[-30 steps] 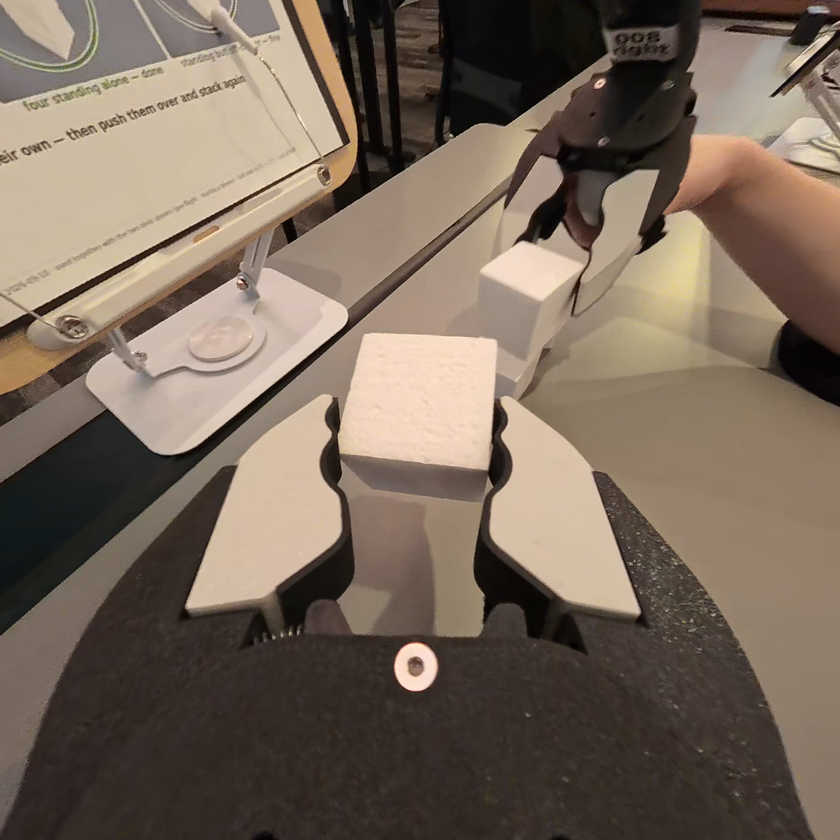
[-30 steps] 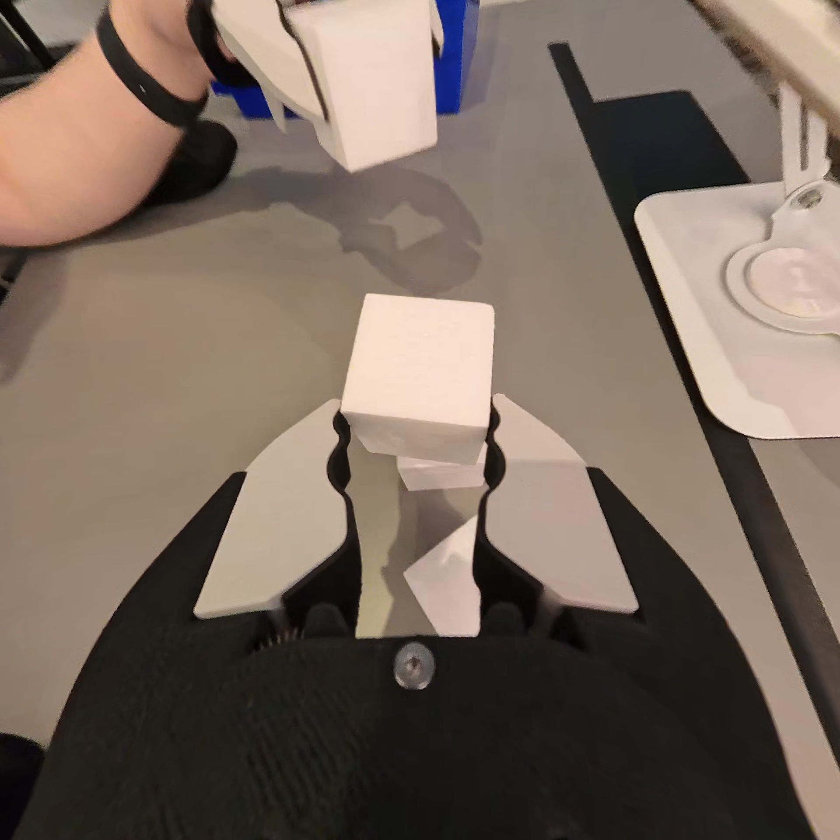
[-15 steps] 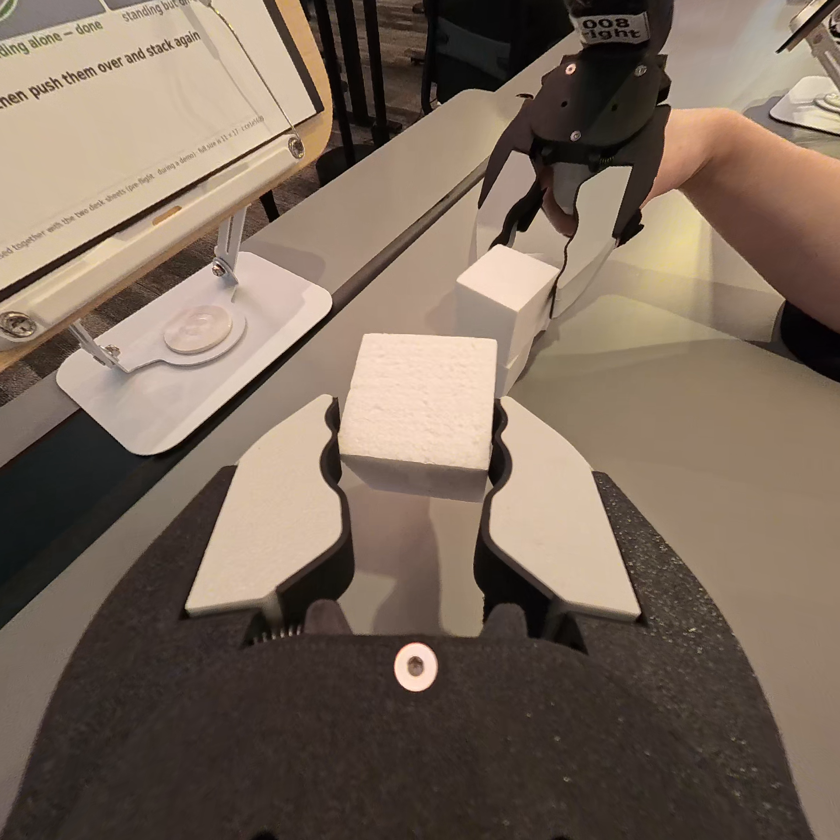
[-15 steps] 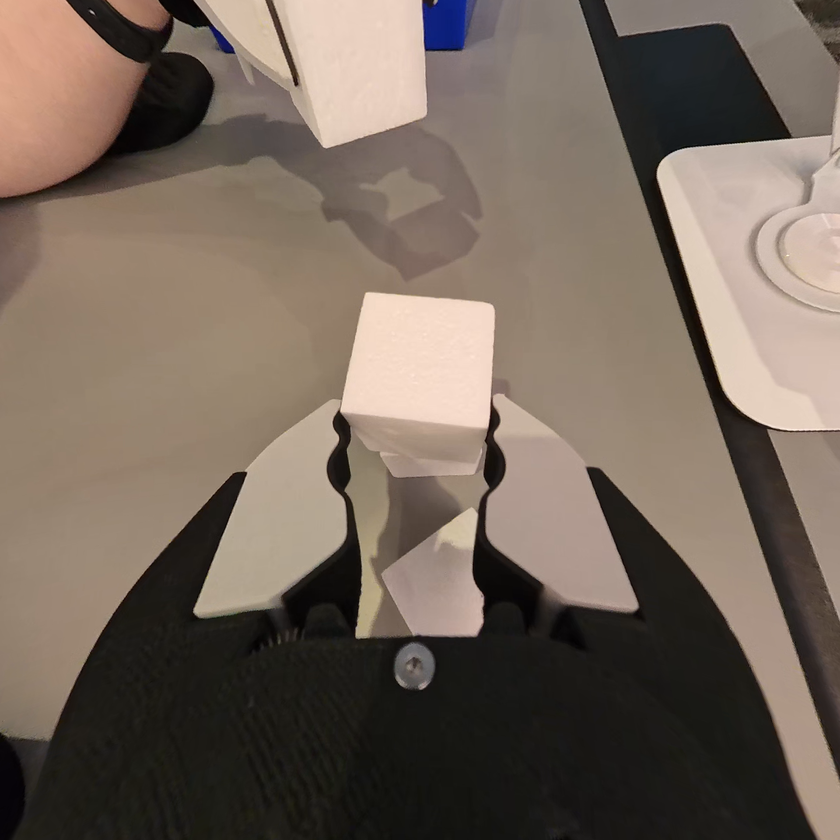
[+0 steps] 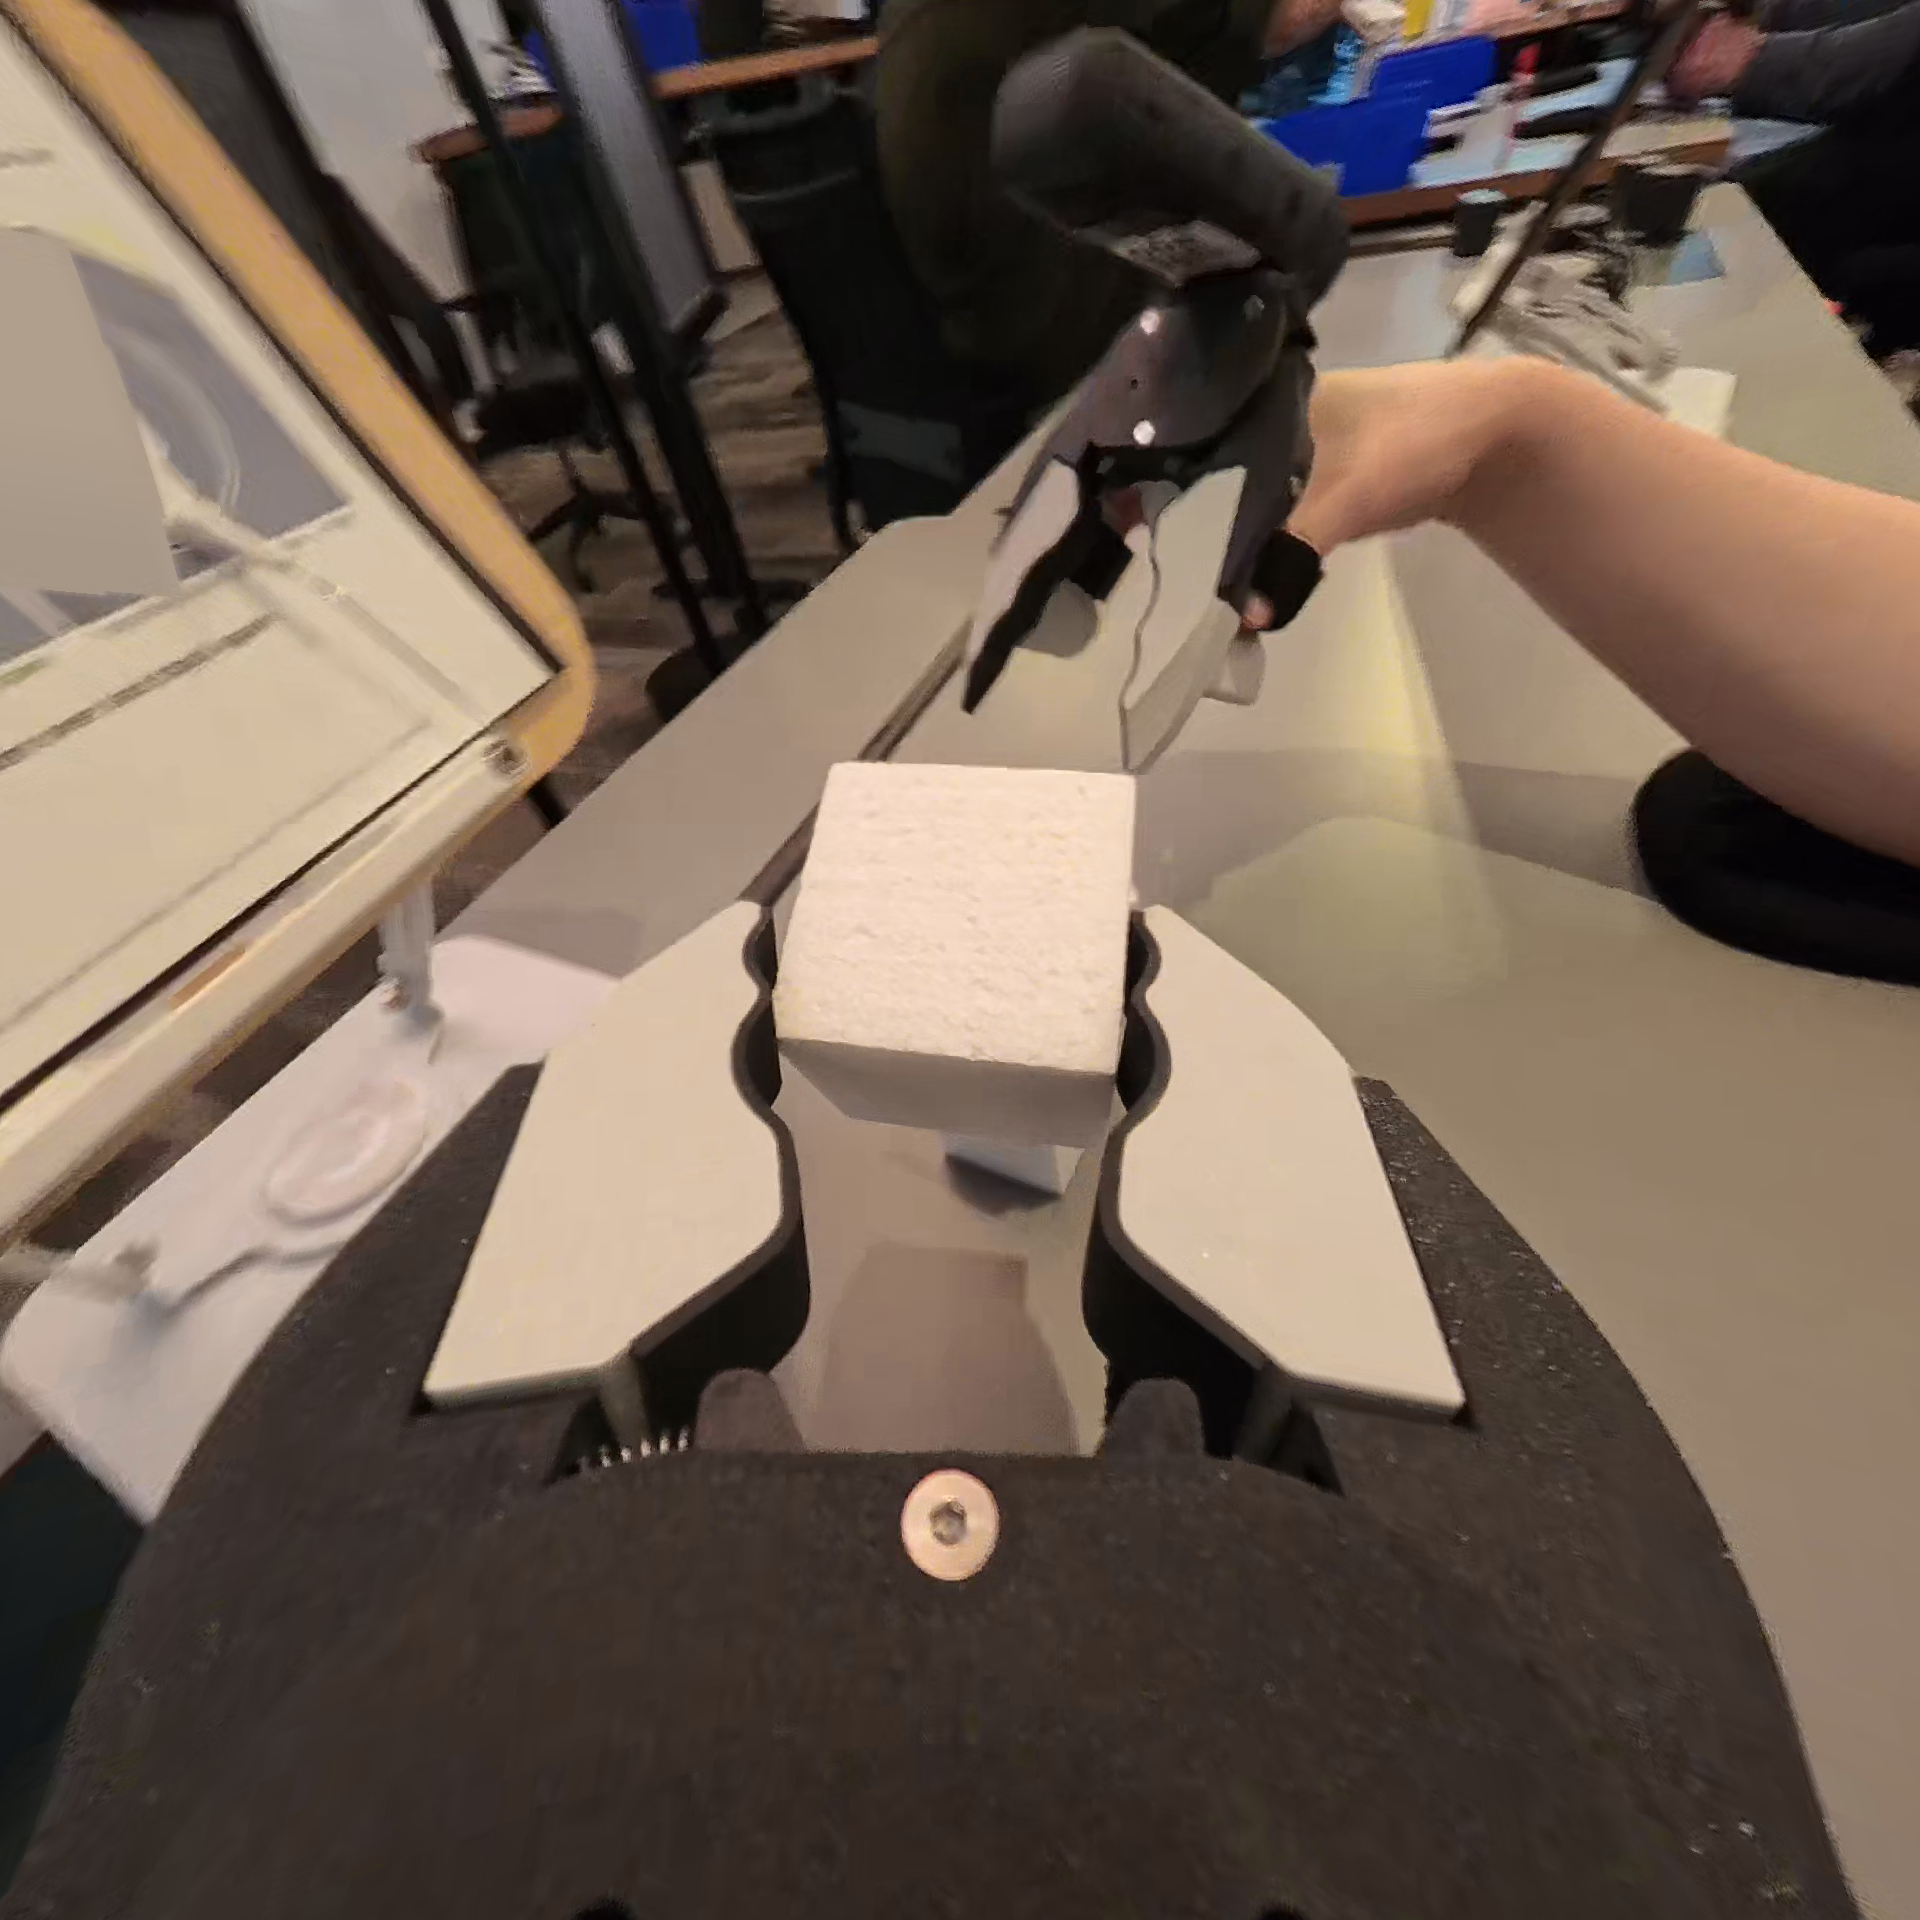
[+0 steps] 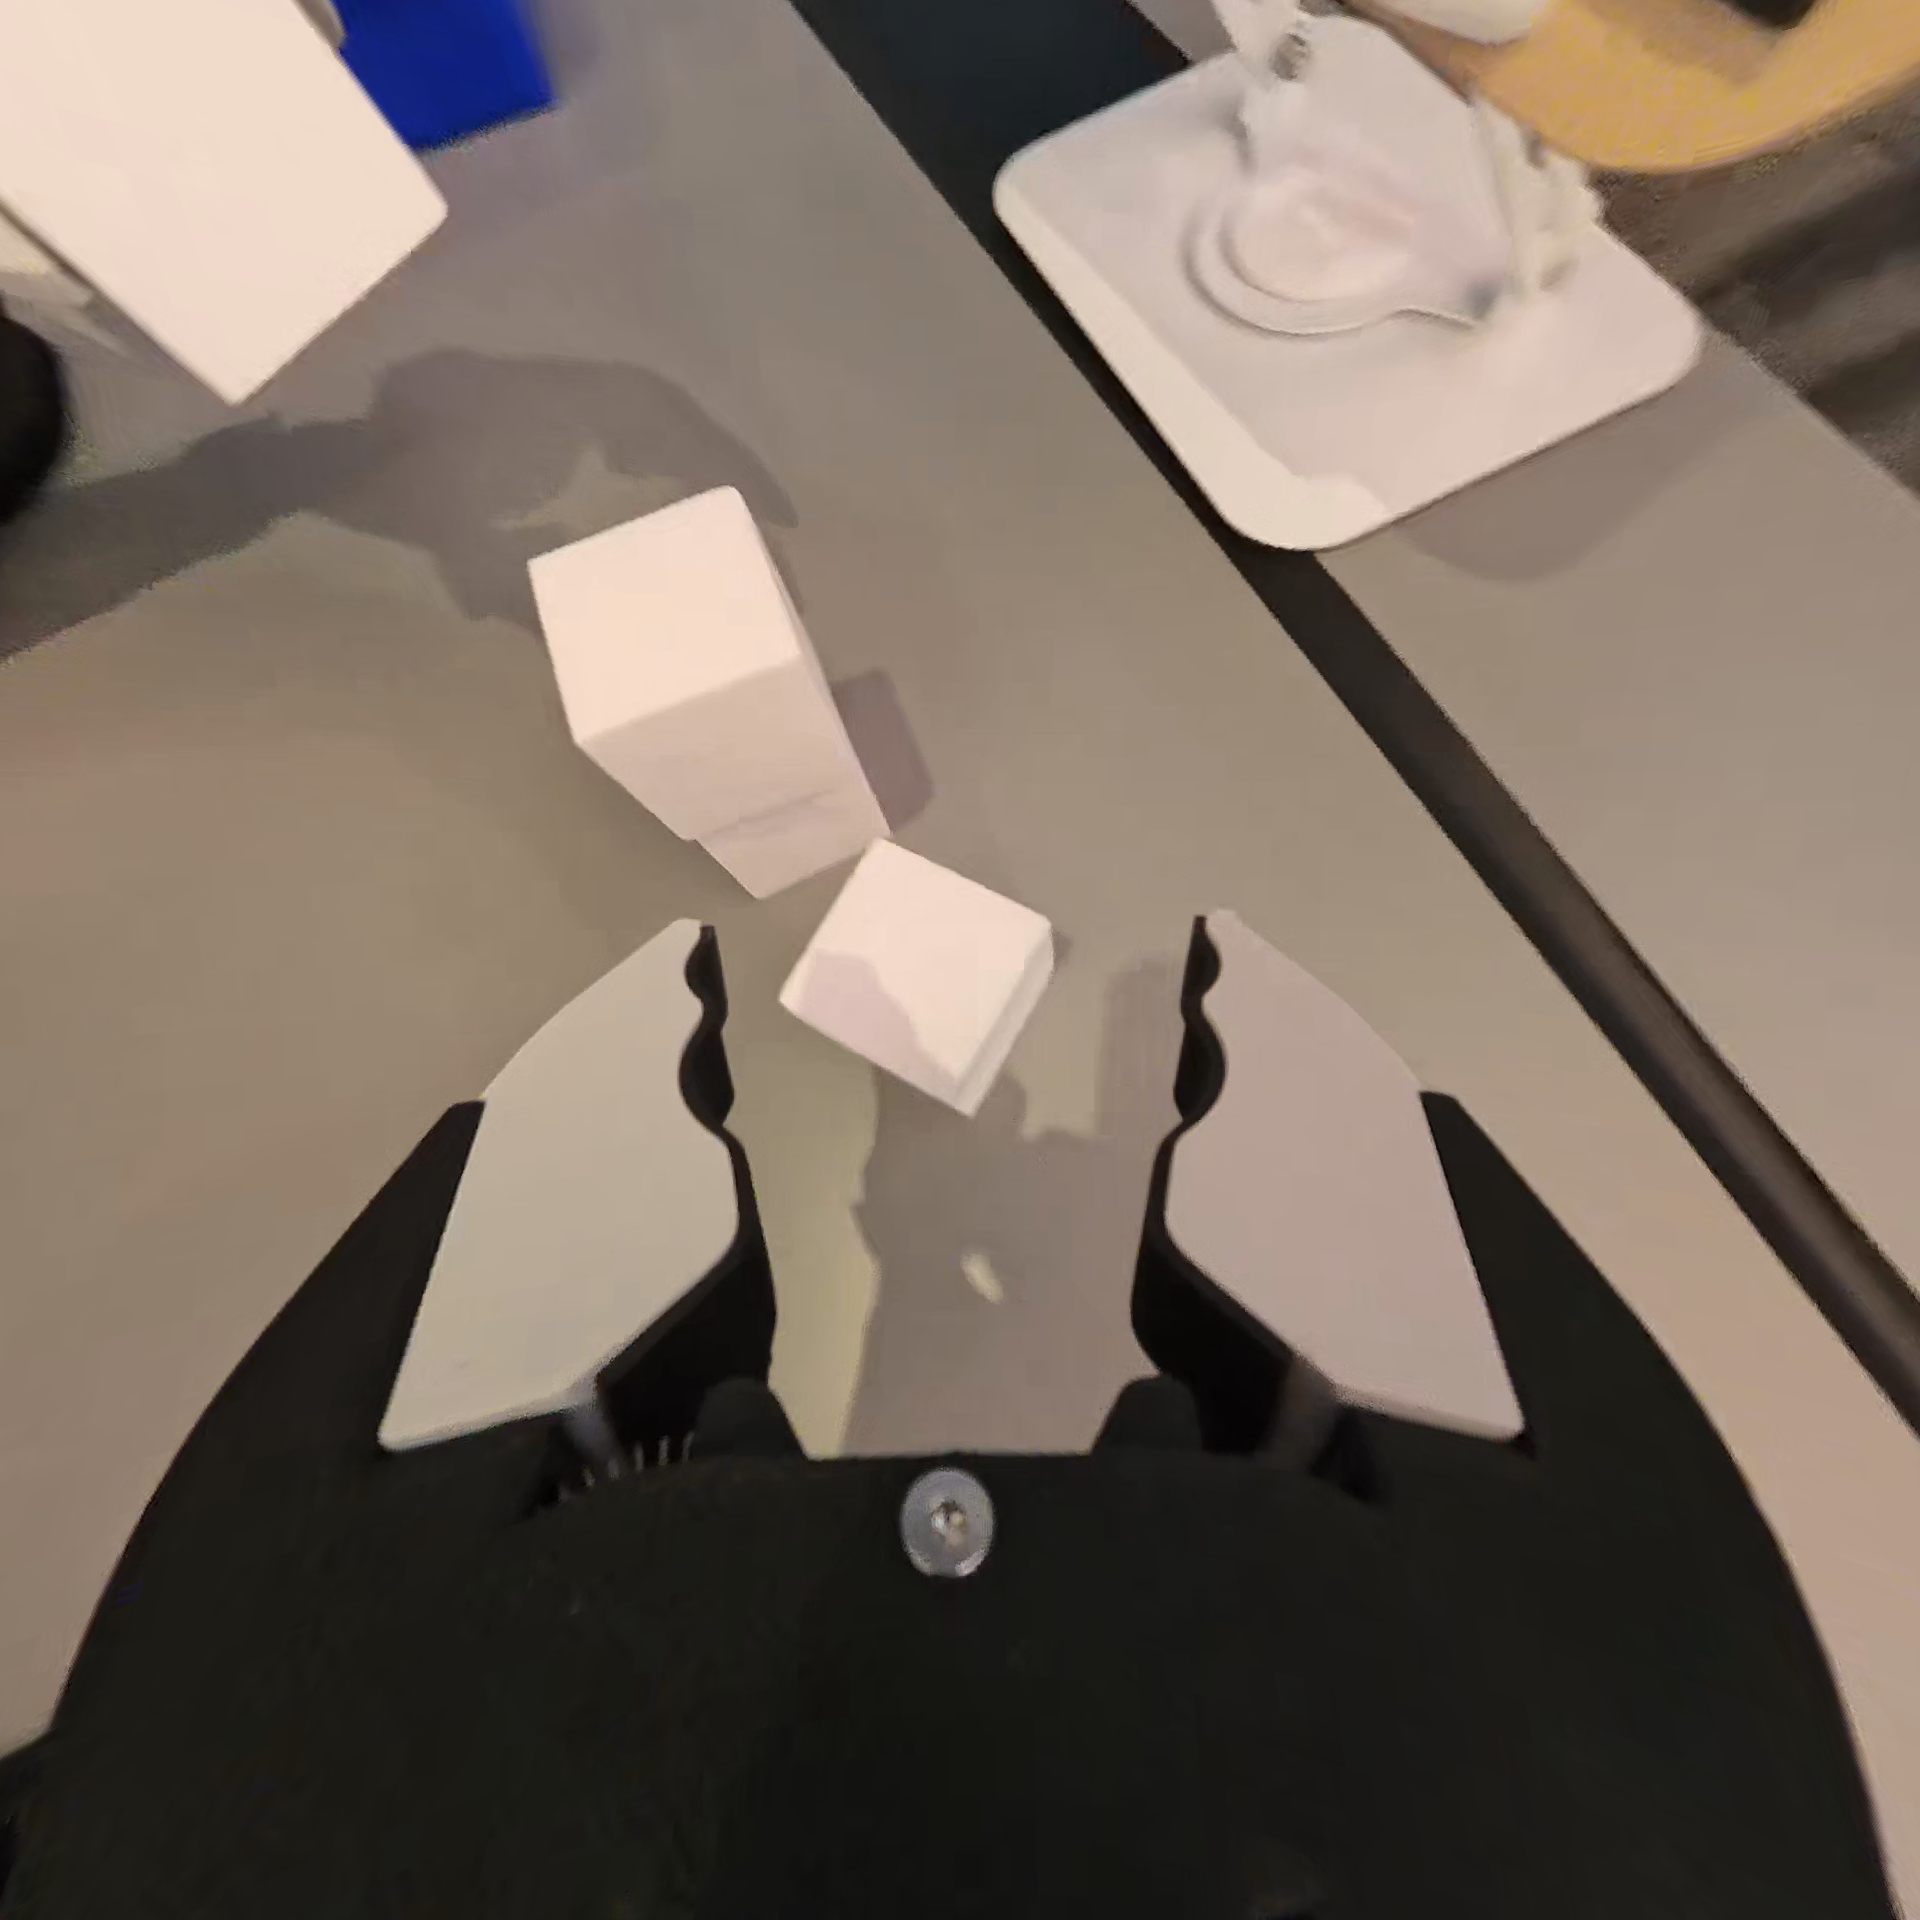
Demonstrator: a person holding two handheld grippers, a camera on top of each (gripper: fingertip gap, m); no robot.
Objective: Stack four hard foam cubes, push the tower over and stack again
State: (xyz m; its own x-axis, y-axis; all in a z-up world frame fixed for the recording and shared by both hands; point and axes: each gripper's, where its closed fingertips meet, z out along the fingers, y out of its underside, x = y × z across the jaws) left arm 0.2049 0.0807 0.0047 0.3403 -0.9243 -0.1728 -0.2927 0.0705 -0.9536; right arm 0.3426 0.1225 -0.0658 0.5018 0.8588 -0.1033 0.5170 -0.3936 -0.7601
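In the left wrist view, the left gripper (image 5: 951, 971) has its jaws pinching a white foam cube (image 5: 961, 940) by two opposite sides, holding it up off the grey tabletop (image 5: 1507, 1039). A sliver of another white cube (image 5: 1013, 1162) peeks out directly beneath it. Farther off, the right gripper (image 5: 1081, 707) hangs in the air with its jaws spread and nothing between them, held by a person's hand (image 5: 1382, 468) and bare forearm. To the left stands a wood-framed board (image 5: 312, 582) carrying a printed sheet, propped on a white stand (image 5: 270, 1174) whose base sits on the tabletop's edge. Behind are dark office chairs, black metal legs, carpet and more desks cluttered with blue bins; the background is blurred.

In the right wrist view, the right gripper (image 6: 951, 1029) looks down with its jaws wide apart, gripping nothing. On the smooth, slightly glossy grey tabletop (image 6: 312, 987) stands a stack of two white cubes (image 6: 691, 686), the upper one roughly squared on the lower. Just beside its base lies a single loose cube (image 6: 920, 982), turned at an angle, ahead of the jaw tips. At top left the cube held by the left gripper (image 6: 197, 177) shows large and blurred, casting a shadow on the tabletop. A dark seam (image 6: 1455, 727) runs diagonally across the surface; beyond it sits the white stand base (image 6: 1351, 312), with a blue bin (image 6: 447, 62) at the far edge.
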